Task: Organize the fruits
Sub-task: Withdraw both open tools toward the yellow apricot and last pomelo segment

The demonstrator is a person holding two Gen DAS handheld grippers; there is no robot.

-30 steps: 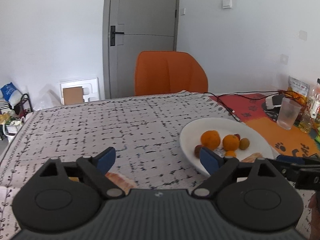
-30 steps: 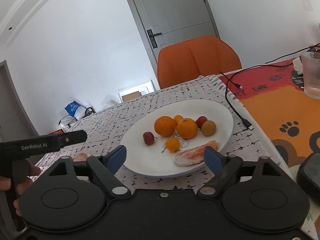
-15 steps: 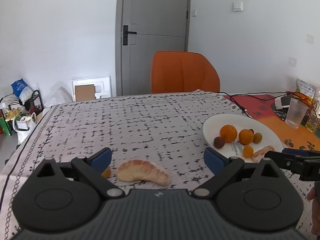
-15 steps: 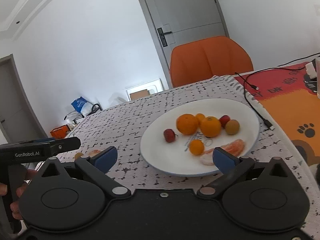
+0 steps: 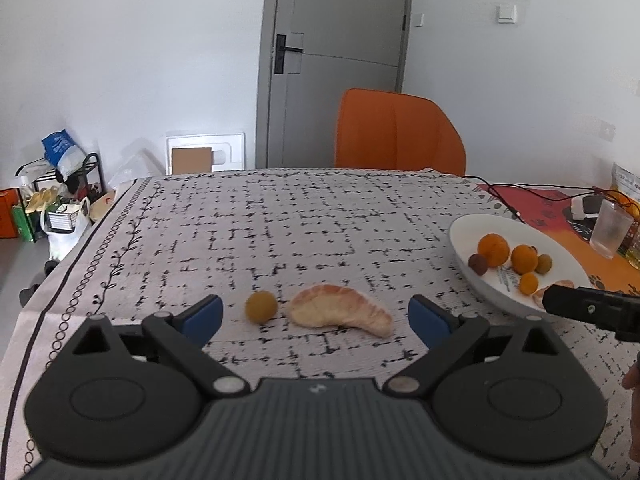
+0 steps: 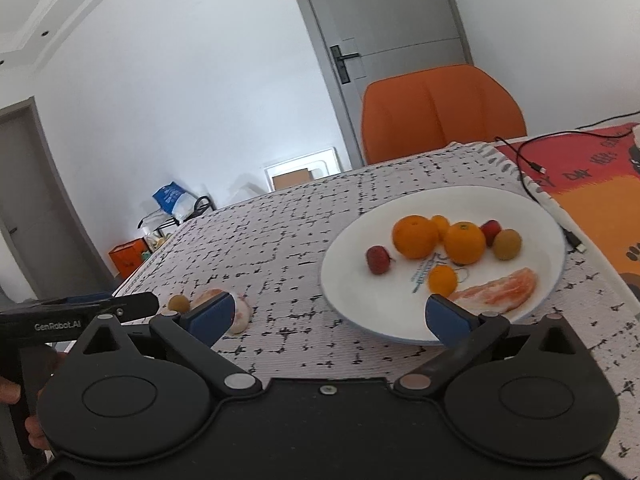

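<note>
left gripper (image 5: 316, 316) gaping wide, holding nothing, blue pads (image 5: 202, 315) flanking a pale curved peeled segment (image 5: 340, 315) and a small round yellow fruit (image 5: 261, 307) lying just beside each other on the woven black-and-white cloth (image 5: 280, 232). right gripper (image 6: 328, 316) also spread wide, empty, hovering at the near rim of the glossy white plate (image 6: 352, 288). sitting on the plate – two round oranges (image 6: 414, 237), a smaller orange fruit (image 6: 442, 279), two dark red fruits (image 6: 378, 259), a dull green-brown one (image 6: 506, 244) and a pinkish peeled wedge (image 6: 500, 290). orange chair (image 5: 398, 136) standing behind the table, clear cup (image 5: 610, 230) at far right. versus a second ago the left view is pulling back and left – the segment and yellow fruit, then mostly hidden under the fingers, are now showing fully between them, and the plate is sliding toward the right edge. right view is drifting left too, plate staying loaded the same.
</note>
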